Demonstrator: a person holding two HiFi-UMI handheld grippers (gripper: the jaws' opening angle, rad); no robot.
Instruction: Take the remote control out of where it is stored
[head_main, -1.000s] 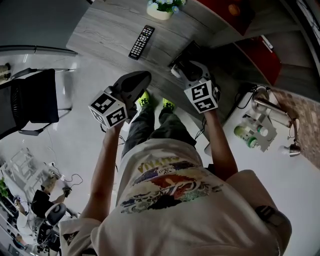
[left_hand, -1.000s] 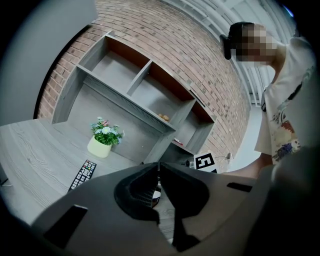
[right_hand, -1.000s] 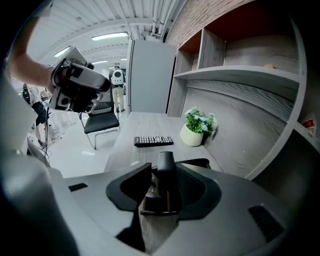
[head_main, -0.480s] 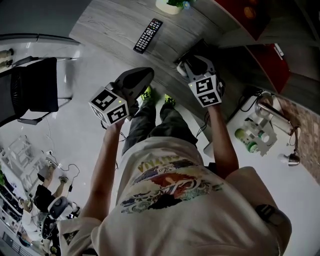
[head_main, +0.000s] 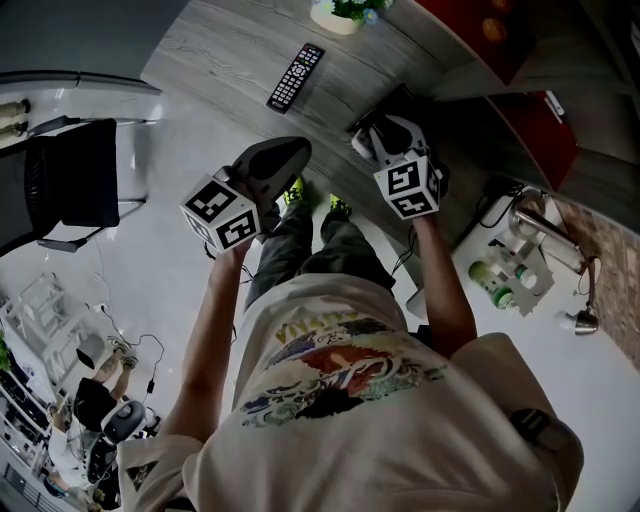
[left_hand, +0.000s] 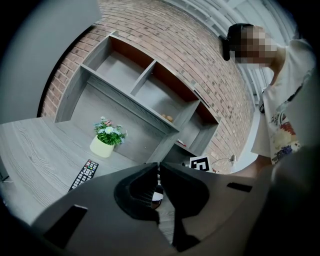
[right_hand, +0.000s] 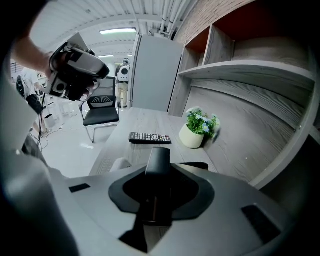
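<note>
Right tongs, just closing, clasp dark bar (above desk).

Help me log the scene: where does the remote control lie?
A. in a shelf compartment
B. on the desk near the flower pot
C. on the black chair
B: the remote control lies flat on the desk near the flower pot.
</note>
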